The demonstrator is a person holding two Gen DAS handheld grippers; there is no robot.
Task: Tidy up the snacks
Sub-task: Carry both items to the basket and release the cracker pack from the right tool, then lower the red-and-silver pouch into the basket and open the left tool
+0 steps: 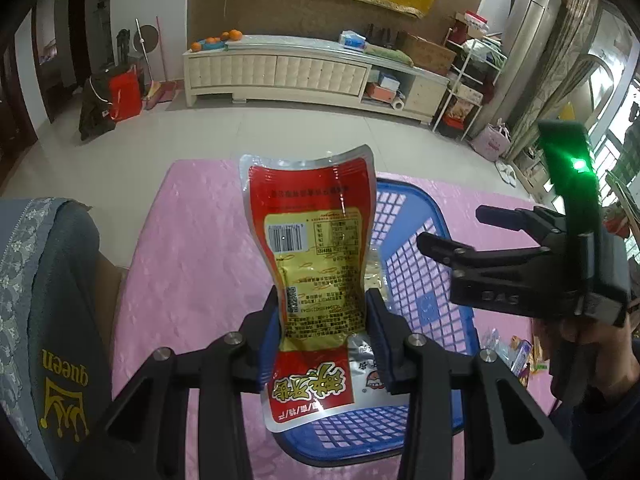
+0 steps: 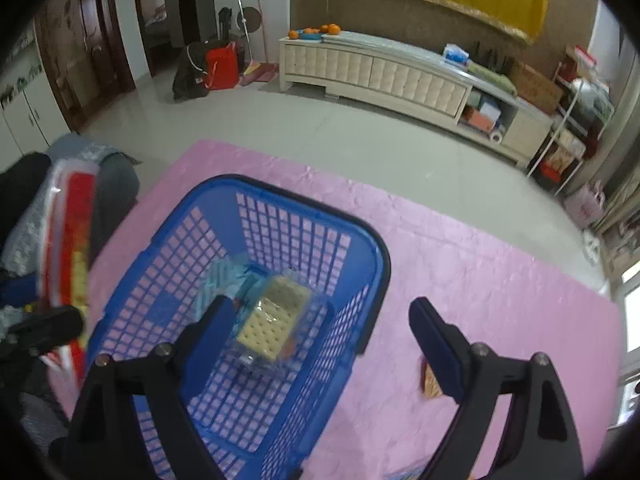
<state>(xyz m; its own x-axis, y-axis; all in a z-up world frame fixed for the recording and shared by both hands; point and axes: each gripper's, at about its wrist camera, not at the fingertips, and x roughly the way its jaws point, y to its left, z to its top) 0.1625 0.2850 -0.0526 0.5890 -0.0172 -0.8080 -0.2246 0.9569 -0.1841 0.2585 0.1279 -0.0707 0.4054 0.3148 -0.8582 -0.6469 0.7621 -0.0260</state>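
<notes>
Pink-covered desk (image 1: 192,248), left wrist view: left claw (image 1: 326,320) clamps a red snack pouch (image 1: 312,240) over the blue basket (image 1: 424,264), not yet deposited. Right wrist view: right claw (image 2: 320,332) stands wide, empty; cracker pack (image 2: 272,320) already lies in the basket; another snack (image 2: 430,384) remains on the desk.

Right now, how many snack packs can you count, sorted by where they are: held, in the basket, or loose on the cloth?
Held by left gripper: 1, red pouch
In blue basket: 1, cracker pack
Loose on pink cloth: 1 clear in right view, orange packet
Total: 3
</notes>
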